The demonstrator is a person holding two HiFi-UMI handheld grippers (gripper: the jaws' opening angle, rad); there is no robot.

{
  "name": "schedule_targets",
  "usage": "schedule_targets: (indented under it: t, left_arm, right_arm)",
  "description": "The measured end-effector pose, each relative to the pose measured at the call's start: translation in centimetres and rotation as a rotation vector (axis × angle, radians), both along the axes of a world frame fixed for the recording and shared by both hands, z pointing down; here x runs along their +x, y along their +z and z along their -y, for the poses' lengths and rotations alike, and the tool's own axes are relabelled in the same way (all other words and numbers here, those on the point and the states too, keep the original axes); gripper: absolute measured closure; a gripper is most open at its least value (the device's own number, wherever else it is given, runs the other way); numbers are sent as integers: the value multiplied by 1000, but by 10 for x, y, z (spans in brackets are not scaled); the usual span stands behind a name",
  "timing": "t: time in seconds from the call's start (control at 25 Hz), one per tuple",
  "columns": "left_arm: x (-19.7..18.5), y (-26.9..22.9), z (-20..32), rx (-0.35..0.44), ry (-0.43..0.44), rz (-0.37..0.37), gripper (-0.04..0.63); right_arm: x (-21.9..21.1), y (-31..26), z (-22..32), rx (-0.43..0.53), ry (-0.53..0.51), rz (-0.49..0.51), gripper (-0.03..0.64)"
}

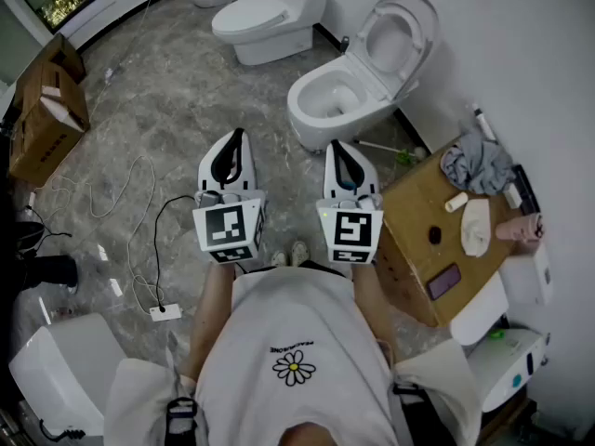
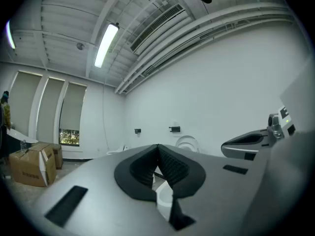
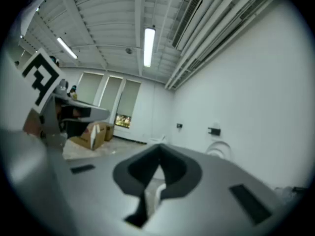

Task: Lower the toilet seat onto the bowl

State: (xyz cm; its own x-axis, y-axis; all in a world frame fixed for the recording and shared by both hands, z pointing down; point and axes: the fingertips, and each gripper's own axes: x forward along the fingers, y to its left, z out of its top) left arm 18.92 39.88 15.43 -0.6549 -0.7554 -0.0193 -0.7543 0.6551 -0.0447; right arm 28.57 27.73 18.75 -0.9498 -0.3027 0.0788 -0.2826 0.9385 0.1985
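A white toilet stands against the wall ahead of me, with its bowl (image 1: 327, 108) uncovered. Its seat and lid (image 1: 398, 37) lean upright against the wall. My left gripper (image 1: 238, 139) and right gripper (image 1: 337, 149) are held level side by side over the floor, short of the bowl. Both are shut, with nothing between their fingers. In the left gripper view the shut jaws (image 2: 158, 157) point at the raised seat (image 2: 187, 142), which is far off. In the right gripper view the jaws (image 3: 158, 162) are shut too, and the seat (image 3: 219, 148) shows faintly at the right.
A wooden cabinet (image 1: 420, 214) at my right carries a grey cloth (image 1: 476, 163) and small items. A second toilet (image 1: 268, 19) stands farther back. Cardboard boxes (image 1: 39, 111) are at the left wall. A cable (image 1: 139, 203) and a plug strip (image 1: 165, 312) lie on the marble floor.
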Motion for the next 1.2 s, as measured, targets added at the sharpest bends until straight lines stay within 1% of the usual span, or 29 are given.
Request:
schedule_targets:
  t: [0.44,0.56,0.64,0.8,0.96,1.04,1.16,1.2]
  left_arm:
    - [-2,2,7,2,1,5,571]
    - [-6,1,9,8,-4,5,571]
    - [-9,4,11,5,-6,-1,571]
    - [-13,10,18,-6,-10,-10,571]
    - [-24,11,31,-22,-11,-7,571]
    - [-30,6,39,-22,-19,16,571]
    - [-36,-10,42,13,-56,102,571]
    - [-37,-13,43,28,-68,117,571]
  right_arm:
    - [-2,4,5,-6,-4,1,588]
    - [-3,4,11,-28,-3,17,588]
    - [-5,7,14,-46,-9,19,588]
    - [-8,15,21,-32,-4,1,587]
    - [-17,17,37,-57,-1,12,586]
    - [-24,14,50,-56,0,21,586]
    - [-30,9,67,-37,1,37,587]
    - [-31,9,73,-32,5,40,587]
